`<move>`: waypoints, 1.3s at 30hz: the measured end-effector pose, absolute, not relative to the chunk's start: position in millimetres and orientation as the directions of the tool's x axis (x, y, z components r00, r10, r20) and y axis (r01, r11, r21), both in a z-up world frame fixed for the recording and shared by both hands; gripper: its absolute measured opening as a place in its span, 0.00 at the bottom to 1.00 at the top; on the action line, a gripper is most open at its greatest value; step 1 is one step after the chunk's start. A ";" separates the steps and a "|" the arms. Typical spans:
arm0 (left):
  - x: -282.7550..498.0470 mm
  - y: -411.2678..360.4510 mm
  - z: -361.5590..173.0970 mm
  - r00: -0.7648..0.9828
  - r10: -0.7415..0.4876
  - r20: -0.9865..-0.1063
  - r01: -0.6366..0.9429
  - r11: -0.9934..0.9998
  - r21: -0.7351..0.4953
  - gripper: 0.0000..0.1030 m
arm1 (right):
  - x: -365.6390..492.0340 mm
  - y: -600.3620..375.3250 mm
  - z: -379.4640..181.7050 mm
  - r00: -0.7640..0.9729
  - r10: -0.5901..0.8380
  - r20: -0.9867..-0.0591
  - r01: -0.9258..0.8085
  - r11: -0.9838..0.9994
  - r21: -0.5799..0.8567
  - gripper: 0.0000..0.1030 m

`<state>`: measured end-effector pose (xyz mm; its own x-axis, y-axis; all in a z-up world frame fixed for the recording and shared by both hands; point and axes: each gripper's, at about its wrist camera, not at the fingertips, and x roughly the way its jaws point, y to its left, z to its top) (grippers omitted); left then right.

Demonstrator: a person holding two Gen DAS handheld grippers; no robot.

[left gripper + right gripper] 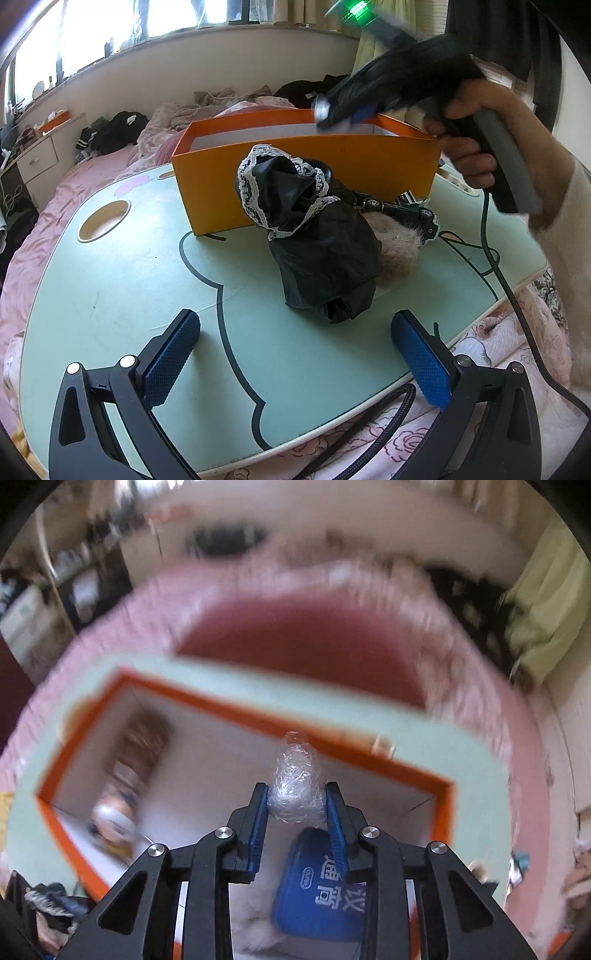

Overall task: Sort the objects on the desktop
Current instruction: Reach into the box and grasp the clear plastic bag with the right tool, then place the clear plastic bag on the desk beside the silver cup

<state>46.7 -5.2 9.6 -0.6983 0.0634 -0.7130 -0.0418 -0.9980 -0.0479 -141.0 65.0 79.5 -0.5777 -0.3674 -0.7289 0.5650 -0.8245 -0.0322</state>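
On the left, the left gripper (295, 354) is hanging released over the green lap table (110, 295), its blue pads wide apart and holding nothing. Just ahead of it a black lace-trimmed cloth (317, 236) is lying bunched on the table, with a tuft of tan fur (399, 243) and a toy car (406, 214) touching its right side, all in front of the orange box (295, 173).

Further right, the right gripper (295, 812) is hovering over the open box, clenched on a crinkled wad of clear plastic wrap (295, 782). The wad is sitting between the pads near their tips and sticking out beyond them, above the box's white floor.

The risk: the wrap is light and squashy, so it is likely to cling to a pad on release, or drift sideways and land on the rim (258, 716) or outside. A blue packet (317, 886) and other blurred items are already lying in the box below, so a low drop may also knock them.
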 end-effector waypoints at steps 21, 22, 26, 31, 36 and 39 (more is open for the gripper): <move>47.3 -5.8 10.5 -0.699 0.064 -0.713 -0.043 -0.998 -0.048 1.00 | -12.0 179.4 17.3 -0.583 -0.524 -0.621 0.544 -0.819 0.180 0.32; 47.0 -5.0 9.6 -0.698 0.063 -0.713 -0.043 -0.998 -0.047 1.00 | -13.0 178.0 12.6 -0.590 -0.521 -0.616 0.541 -0.822 0.177 0.32; 48.1 -5.4 10.5 -0.699 0.063 -0.712 -0.043 -0.998 -0.046 1.00 | -1.7 187.5 9.3 -0.618 -0.555 -0.557 0.547 -0.812 0.202 0.76; 48.1 -5.4 10.4 -0.700 0.063 -0.712 -0.043 -0.998 -0.046 1.00 | 19.8 205.4 8.0 -0.664 -0.549 -0.508 0.531 -0.824 0.197 0.90; 50.0 -6.6 13.0 -0.700 0.061 -0.711 -0.043 -0.998 -0.044 1.00 | 34.3 197.6 -3.0 -0.730 -0.465 -0.502 0.515 -0.856 0.044 1.00; 49.7 -6.1 12.5 -0.700 0.061 -0.712 -0.043 -0.998 -0.043 1.00 | 35.1 189.9 -6.2 -0.752 -0.415 -0.512 0.493 -0.870 -0.020 1.00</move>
